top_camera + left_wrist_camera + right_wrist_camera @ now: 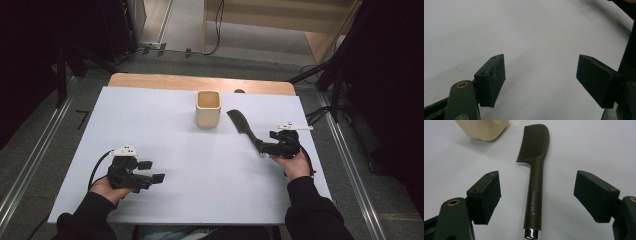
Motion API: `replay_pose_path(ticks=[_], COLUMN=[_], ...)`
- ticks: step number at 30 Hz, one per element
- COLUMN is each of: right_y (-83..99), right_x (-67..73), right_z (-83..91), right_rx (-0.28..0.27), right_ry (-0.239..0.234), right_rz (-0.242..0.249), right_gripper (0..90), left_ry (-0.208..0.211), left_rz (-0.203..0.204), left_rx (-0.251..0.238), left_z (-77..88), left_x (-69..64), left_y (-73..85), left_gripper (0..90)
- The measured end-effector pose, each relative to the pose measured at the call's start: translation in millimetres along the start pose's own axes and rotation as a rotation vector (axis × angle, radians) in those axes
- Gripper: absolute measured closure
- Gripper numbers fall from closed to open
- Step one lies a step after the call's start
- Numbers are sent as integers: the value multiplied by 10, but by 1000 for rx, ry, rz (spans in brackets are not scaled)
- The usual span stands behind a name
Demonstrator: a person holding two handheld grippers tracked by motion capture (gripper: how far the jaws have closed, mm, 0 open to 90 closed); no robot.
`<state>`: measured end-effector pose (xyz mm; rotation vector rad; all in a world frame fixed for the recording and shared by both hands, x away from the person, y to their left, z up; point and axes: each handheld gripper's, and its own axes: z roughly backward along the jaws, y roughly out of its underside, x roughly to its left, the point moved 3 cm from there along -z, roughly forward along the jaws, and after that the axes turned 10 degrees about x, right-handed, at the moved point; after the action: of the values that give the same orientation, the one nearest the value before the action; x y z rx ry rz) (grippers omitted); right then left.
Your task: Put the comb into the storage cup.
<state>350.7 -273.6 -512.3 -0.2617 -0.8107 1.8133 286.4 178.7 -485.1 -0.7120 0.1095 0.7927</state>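
Setting: recording lab or test room, not a home.
- Worktop [150, 130]: wooden table covered with a plain white sheet, wood edge exposed at the far side; set alone in the middle of the floor.
- Floor [200, 30]: grey carpet-like surface, with metal rails [30, 160] running along both sides of the worktop.
- Cables [218, 25]: black leads trailing across the floor beyond the table.
- Stands: dark equipment legs [330, 75] at the right and left, with black drapes or panels around the edges.
- Background: pale wooden boarding [280, 15] at the far end.
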Motion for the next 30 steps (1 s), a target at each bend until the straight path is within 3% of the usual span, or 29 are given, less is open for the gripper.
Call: replay_pose_path(ticks=[21, 30], right_y=[129, 188], right_x=[62, 78], right_z=[-191, -272], right_rx=[78, 97], right_ry=[8, 63], right_rz=[14, 50], right_gripper=[216, 234], left_ry=[2, 0], left_rz=[1, 2], left_rx=[-4, -2], left_z=[9, 11], left_x=[6, 7], left_y=[4, 4], left_gripper=[239, 239])
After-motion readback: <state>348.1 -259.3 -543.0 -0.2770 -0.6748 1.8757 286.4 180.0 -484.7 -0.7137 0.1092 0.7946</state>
